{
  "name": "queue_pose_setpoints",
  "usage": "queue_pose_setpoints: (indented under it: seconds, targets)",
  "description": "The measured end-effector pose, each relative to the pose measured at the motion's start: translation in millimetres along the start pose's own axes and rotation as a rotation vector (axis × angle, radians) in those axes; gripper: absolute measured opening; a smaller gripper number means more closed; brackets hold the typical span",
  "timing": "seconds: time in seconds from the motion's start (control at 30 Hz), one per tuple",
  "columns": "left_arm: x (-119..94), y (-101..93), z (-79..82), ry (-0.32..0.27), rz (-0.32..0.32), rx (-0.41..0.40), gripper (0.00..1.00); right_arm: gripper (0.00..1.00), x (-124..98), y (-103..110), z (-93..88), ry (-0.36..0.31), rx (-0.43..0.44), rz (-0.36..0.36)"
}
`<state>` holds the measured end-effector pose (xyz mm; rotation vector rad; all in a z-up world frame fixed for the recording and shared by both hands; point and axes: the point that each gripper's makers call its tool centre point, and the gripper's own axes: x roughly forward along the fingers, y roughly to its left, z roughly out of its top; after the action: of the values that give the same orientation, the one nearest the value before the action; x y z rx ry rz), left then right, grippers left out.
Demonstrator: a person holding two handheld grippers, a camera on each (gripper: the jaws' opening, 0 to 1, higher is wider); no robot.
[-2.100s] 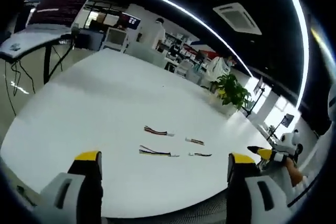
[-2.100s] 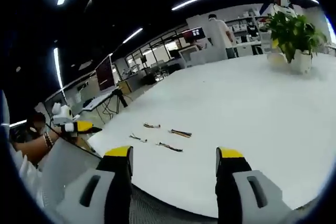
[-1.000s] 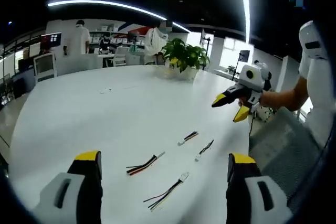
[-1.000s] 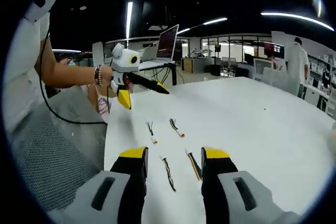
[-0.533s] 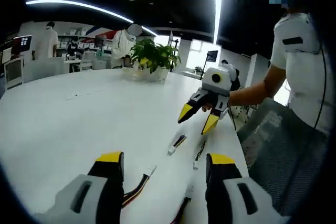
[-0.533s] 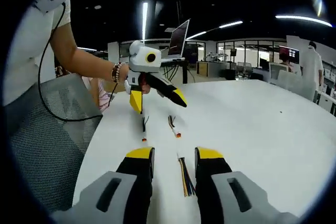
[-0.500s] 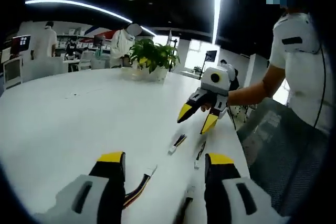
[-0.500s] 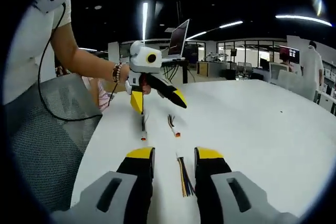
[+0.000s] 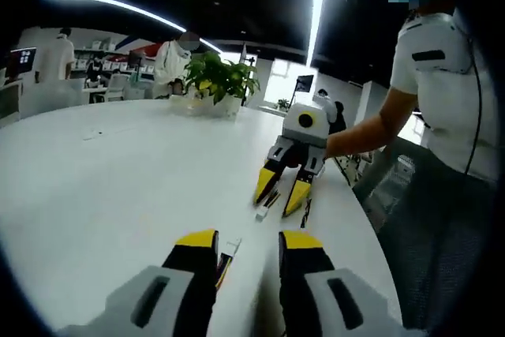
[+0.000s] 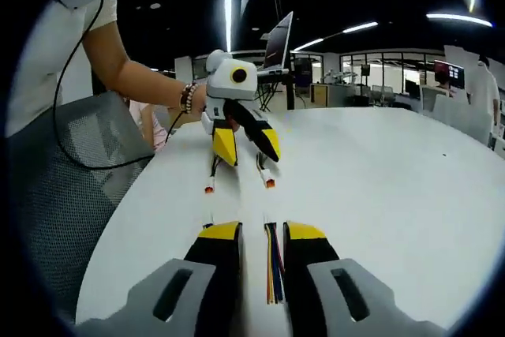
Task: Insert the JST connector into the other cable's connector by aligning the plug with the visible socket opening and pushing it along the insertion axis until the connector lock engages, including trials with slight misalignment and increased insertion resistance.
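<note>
Both grippers face each other low over the white table (image 9: pixel 95 163), each lined up on a cable of its own — a sensible start for mating 2 connectors.

In the left gripper view, the left gripper (image 9: pixel 247 244) has its jaws apart with a narrow gap, straddling a multicoloured cable (image 9: pixel 226 256) whose white connector (image 9: pixel 233 245) lies just ahead of the tips; nothing is clamped. In the right gripper view, the right gripper (image 10: pixel 263 234) likewise brackets a cable with coloured wires (image 10: pixel 273 270) running between its jaws — close around it, but whether the pads press on it I cannot tell. 2 more short cables (image 10: pixel 266 173) lie further along between the grippers.

The table is broad and glossy; a potted plant (image 9: pixel 219 83) stands at its far side, and the room behind looks like an open office with strip lights and a mesh chair (image 10: pixel 55 187).
</note>
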<state>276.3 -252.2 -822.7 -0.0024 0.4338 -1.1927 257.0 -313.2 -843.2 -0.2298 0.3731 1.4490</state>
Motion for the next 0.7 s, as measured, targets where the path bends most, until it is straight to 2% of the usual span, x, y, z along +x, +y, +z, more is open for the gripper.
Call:
queue_pose_setpoints:
  seconds: [0.07, 0.17, 0.5, 0.7]
  targets:
    - [0, 0.1, -1.8, 0.004, -0.004, 0.001, 0.25, 0.11, 1, -1, 1.8, -0.013, 0.0, 0.003]
    - [1, -3.1, -1.5, 0.0, -0.024, 0.005, 0.23, 0.16, 1, -5, 3.2, -0.019, -0.005, -0.011]
    - [8, -4.9, -11.2, 0.032, -0.043, 0.024, 0.18, 0.11, 3, -5, -0.2, -0.015, 0.008, 0.0]
    - [10, -7.5, -12.4, 0.039, -0.049, 0.046, 0.1, 0.05, 4, -6, -0.8, -0.013, -0.019, 0.004]
